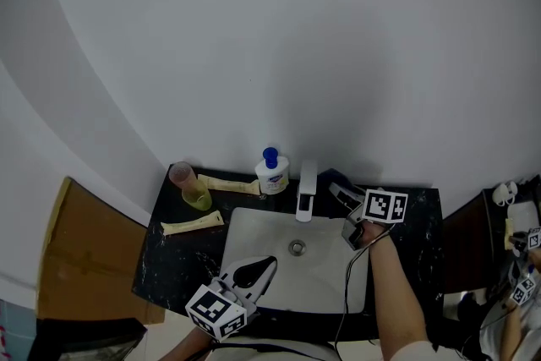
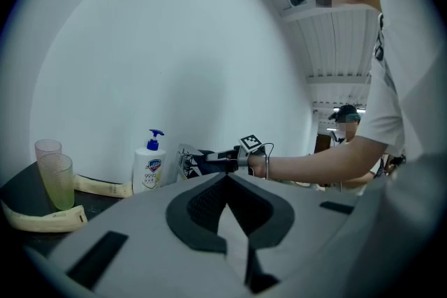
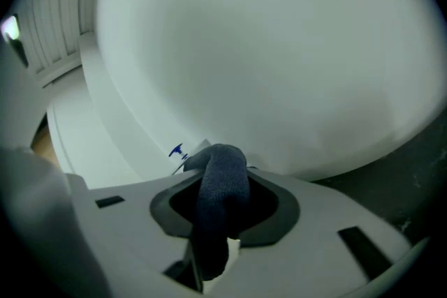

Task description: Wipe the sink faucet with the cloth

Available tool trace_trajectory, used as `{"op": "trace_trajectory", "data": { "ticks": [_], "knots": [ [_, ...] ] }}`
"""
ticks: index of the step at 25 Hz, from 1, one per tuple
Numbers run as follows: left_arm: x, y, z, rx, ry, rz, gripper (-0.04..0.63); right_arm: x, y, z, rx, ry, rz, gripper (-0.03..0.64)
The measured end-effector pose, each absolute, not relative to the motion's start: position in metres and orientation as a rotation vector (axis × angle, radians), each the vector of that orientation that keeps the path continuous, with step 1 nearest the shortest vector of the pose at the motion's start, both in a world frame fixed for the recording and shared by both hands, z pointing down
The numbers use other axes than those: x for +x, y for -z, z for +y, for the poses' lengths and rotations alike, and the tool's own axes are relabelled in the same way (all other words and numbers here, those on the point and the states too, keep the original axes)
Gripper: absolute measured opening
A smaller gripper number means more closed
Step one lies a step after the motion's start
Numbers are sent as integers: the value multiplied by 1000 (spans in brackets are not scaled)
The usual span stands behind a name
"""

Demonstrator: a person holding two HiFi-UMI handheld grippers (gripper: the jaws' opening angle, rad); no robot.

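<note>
Right gripper (image 3: 218, 162) clamped on dark cloth (image 3: 222, 200), cloth clear only in its own view, head view shows faucet (image 1: 306, 186) just left, left gripper (image 2: 227, 176) closed, empty.

The left hand-held gripper (image 2: 227, 179) fills the near foreground, its jaws together with nothing between them. Beyond it a pump bottle (image 2: 149, 168) stands on the dark worktop (image 2: 17, 186), with two cups (image 2: 59, 181) at far left. From the right, an arm (image 2: 314, 162) holds the right hand-held gripper (image 2: 199, 161) just right of the bottle.
</note>
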State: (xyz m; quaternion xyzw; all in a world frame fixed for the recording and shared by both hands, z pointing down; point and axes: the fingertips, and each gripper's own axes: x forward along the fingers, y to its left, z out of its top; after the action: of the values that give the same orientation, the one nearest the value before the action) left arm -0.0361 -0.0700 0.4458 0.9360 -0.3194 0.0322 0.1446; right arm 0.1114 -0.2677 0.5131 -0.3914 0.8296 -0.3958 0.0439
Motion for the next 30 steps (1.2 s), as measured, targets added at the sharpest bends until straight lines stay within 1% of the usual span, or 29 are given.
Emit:
{"op": "trace_trajectory", "data": {
  "ticks": [3,7,10,15,19,21,24,30],
  "knots": [
    [-40,-449,-68,2693,-98,-926,2,116,-512,-257,-1144,1193,2603,114],
    [-43,-453,-65,2690,-85,-926,2,75,-513,-225,-890,1154,2971,114],
    [-42,-452,-65,2693,-80,-927,2,51,-516,-221,-796,1154,3072,114],
    [-42,-450,-65,2692,-81,-935,2,64,-515,-254,-1022,1204,2911,114],
    [-48,-451,-65,2685,-79,-948,2,107,-518,-268,-1265,1203,2653,114],
    [-50,-452,-65,2682,-80,-952,2,122,-516,-270,-1269,1218,2558,114],
    [-50,-452,-64,2677,-79,-953,2,114,-512,-260,-1146,1254,2606,114],
    [-48,-451,-64,2683,-72,-949,2,51,-511,-218,-740,1337,2895,114]
  ]
}}
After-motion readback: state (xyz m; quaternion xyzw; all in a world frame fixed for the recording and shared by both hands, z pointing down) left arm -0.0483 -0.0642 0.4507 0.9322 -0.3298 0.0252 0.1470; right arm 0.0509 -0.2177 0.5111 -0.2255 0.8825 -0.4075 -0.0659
